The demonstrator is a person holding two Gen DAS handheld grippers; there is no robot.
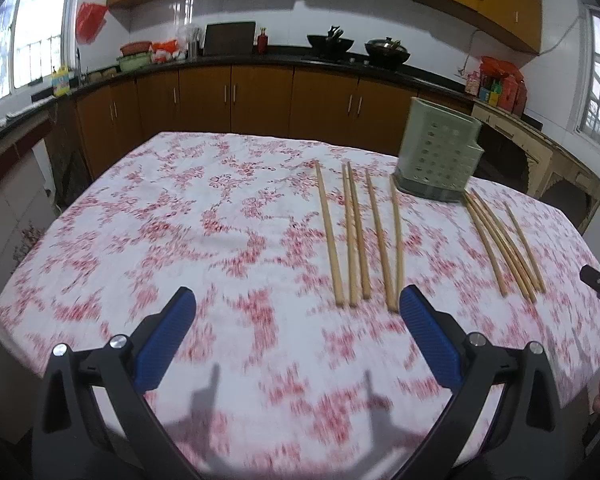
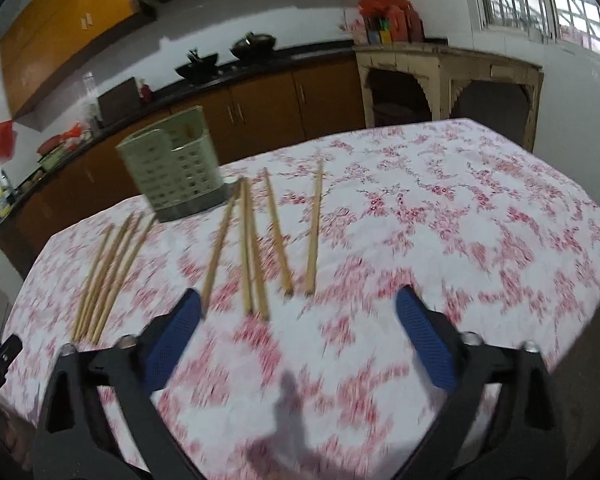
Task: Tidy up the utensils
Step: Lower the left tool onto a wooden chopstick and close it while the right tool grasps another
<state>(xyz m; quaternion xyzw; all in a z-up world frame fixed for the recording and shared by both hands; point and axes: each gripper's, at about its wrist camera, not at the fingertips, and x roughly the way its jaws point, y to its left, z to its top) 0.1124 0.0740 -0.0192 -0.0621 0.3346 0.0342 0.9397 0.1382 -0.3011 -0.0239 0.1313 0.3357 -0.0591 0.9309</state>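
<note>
Hovering over chopsticks [image 1: 358, 236] beside my holder [image 1: 438, 156], left gripper [image 1: 296, 312] and right gripper [image 2: 298, 312] gape empty; no legible writing.

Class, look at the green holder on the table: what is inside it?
In the right wrist view the green holder shows inner dividers and no chopsticks poking out. Its walls hide the bottom. The chopsticks all lie outside on the tablecloth.
</note>
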